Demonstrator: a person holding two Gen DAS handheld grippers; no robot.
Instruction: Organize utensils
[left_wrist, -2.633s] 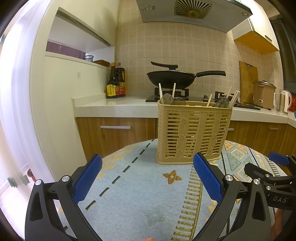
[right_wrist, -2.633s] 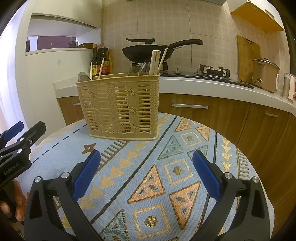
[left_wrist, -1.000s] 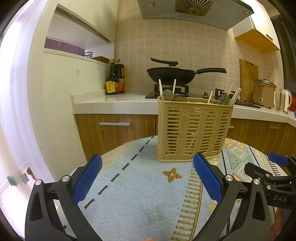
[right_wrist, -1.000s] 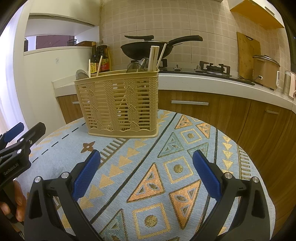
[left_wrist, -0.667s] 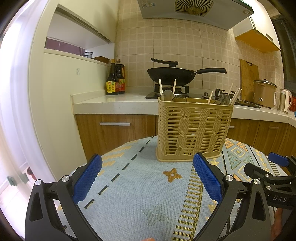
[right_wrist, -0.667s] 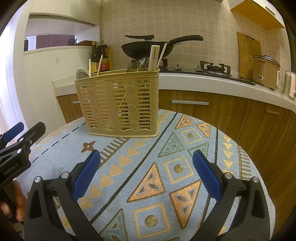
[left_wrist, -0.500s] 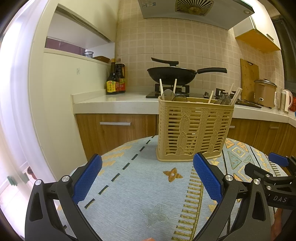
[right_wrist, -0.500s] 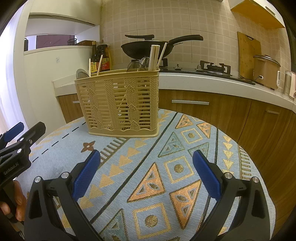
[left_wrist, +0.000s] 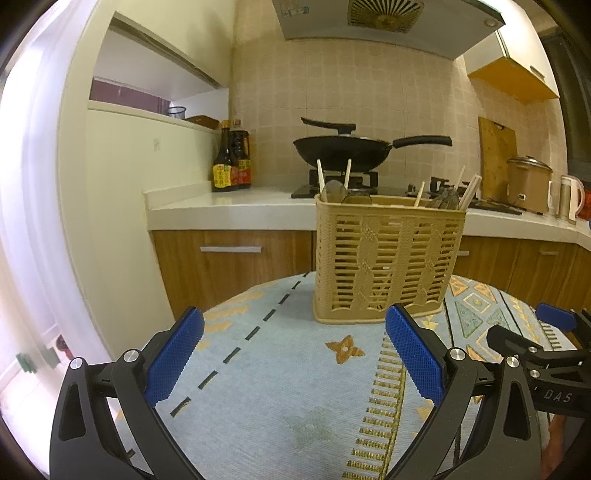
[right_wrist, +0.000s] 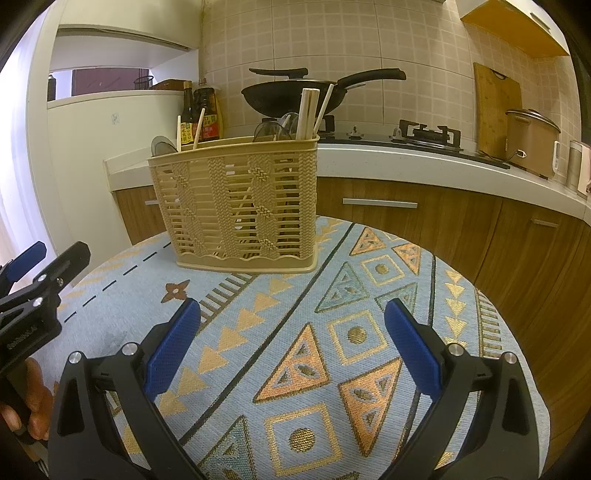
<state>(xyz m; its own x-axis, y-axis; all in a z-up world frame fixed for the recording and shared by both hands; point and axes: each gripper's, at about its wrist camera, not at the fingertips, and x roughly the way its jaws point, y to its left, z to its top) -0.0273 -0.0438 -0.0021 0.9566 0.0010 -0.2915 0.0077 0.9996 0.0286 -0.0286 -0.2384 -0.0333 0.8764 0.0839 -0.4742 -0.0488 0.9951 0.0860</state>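
1. Nearest me, the left gripper (left_wrist: 295, 358) and right gripper (right_wrist: 291, 343) hover over the patterned tablecloth (right_wrist: 332, 350), jaws wide apart, holding nothing.
2. Farther along stands the utensil basket (right_wrist: 240, 206), upright, with chopsticks (right_wrist: 308, 110) and spoons inside.
3. Behind, a black wok (left_wrist: 341, 149) sits on the stove.

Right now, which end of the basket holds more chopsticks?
The end of the utensil basket nearest the wok handle: a bundle of chopsticks stands there, against just two chopsticks at the bottle-side end.
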